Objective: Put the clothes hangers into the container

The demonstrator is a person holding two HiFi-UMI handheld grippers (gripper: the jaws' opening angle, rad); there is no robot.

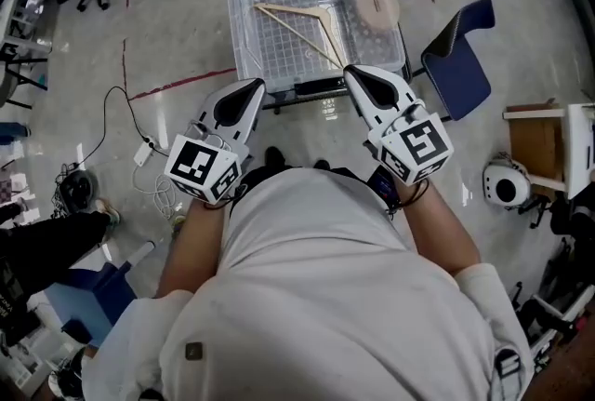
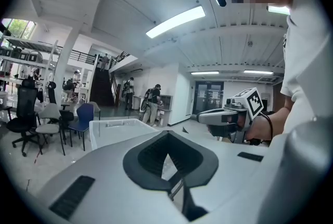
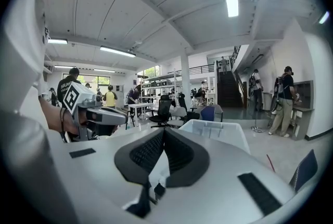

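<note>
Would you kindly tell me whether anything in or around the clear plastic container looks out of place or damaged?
Nothing stands out. The pale wooden clothes hanger lies flat inside the clear plastic container, wholly within its walls, and nothing looks spilled or broken.

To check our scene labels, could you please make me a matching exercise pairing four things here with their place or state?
Things: 1 wooden hanger; 2 blue chair; 3 power strip; 4 right gripper.
Places or states: A shut, empty; B right of the container; C inside the container; D floor, left of the container.
Pairs: 1-C; 2-B; 3-D; 4-A.
</note>
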